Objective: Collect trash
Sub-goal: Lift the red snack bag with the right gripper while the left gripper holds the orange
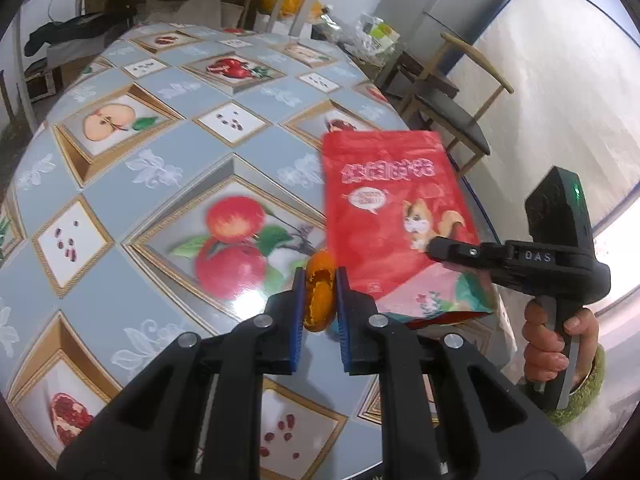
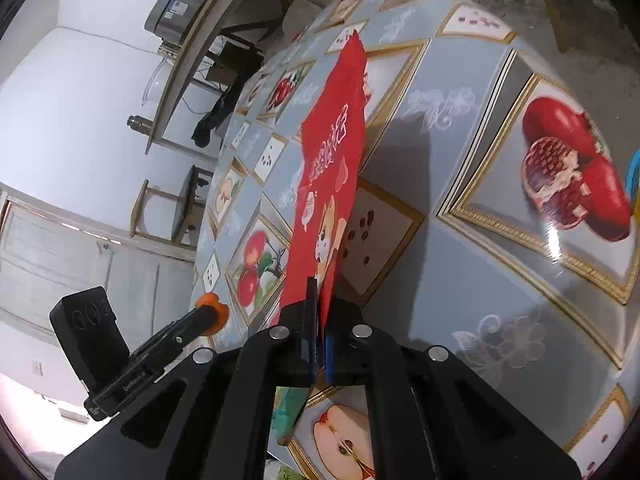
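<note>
The left gripper (image 1: 320, 292) has its jaws clamped on a piece of orange peel (image 1: 319, 294), held above the table (image 1: 180, 152). The right gripper (image 2: 320, 320) has its jaws clamped on the lower edge of a red bag (image 1: 394, 220), lifted off the table near its right edge. Keep both grips firm; carry bag and peel level to the bin, which is not in view.

Black tongs (image 1: 318, 280), blue pads (image 1: 297, 312), silver screws.

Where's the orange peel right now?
The orange peel is clamped in the left gripper, above the table, just left of the red snack bag.
</note>
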{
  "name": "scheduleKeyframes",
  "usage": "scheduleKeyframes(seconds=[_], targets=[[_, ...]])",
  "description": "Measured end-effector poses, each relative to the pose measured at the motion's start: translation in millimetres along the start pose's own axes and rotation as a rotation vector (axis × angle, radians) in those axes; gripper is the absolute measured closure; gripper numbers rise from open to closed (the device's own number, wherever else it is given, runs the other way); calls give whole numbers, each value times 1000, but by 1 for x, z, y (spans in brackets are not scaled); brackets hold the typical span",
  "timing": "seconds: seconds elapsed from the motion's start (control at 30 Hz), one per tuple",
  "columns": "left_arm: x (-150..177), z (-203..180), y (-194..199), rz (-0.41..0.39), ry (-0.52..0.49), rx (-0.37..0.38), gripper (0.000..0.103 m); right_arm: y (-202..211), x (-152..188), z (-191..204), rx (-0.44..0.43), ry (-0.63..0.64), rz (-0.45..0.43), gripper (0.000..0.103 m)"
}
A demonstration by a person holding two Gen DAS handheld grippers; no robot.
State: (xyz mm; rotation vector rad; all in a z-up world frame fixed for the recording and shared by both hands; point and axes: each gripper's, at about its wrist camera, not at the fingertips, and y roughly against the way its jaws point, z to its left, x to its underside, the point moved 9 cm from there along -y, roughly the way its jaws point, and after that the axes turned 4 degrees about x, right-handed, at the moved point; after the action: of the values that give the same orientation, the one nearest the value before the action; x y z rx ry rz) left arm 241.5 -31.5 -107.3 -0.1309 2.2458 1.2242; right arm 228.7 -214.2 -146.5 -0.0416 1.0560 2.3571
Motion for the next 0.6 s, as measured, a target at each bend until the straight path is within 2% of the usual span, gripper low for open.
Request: scheduleKeyframes(seconds=[0.27, 0.6], targets=[[-3, 11, 7, -14, 24, -16, 90, 23, -6, 0, 11, 27, -52, 100], [0, 12, 10, -16, 24, -24, 90, 32, -5, 5, -1, 44, -66, 100]])
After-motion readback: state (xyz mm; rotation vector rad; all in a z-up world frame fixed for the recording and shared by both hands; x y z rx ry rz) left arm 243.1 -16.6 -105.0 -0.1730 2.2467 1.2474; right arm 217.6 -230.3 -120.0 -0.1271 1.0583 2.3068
